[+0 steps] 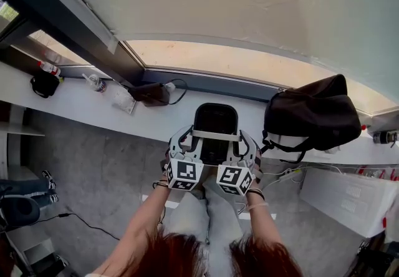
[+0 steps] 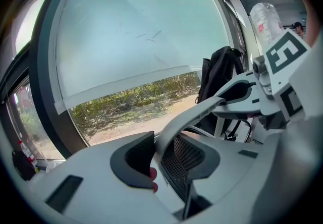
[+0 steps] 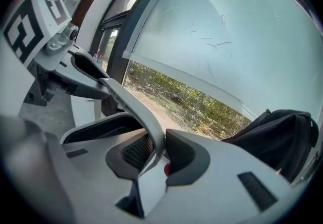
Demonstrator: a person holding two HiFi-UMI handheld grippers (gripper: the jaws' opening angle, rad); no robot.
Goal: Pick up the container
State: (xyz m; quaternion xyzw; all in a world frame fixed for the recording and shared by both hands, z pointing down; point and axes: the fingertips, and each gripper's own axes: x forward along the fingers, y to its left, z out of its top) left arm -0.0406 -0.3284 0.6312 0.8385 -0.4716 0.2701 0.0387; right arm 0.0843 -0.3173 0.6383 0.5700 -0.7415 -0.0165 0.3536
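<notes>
1. Container [image 1: 215, 118]: a dark, rounded-rectangular tub with a smooth pale grey rim. In the head view it sits at centre frame, in front of the white ledge [image 1: 81, 104] and at 12 o'clock from both grippers. Whether its base rests on anything cannot be told.
2. Handle [image 1: 215, 135]: a smooth, flat, pale grey band that crosses the container's near side. In the gripper views it reads as a curved arch [image 2: 197, 112] [image 3: 126, 102] running from one gripper to the other.
3. Left gripper [image 1: 187, 140] [image 2: 164, 155]: its jaws are clamped on the handle's left end. The dark pads, one with a fine mesh texture, press the band from both sides.
4. Right gripper [image 1: 242, 140] [image 3: 156, 155]: its jaws are pinched on the handle's right end, pads tight against the band.
5. Marker cubes [image 1: 182, 173] [image 1: 234, 179]: white with black square patterns, side by side at 6 o'clock from the container.
6. Backpack [image 1: 318, 113]: black soft fabric, slumped on the ledge at 3 o'clock from the container, apart from it.
7. Bottle [image 1: 48, 68]: small, red-capped, lying on the ledge at 10 o'clock, well apart.
8. Floor [image 1: 106, 176]: grey with a mottled texture.
</notes>
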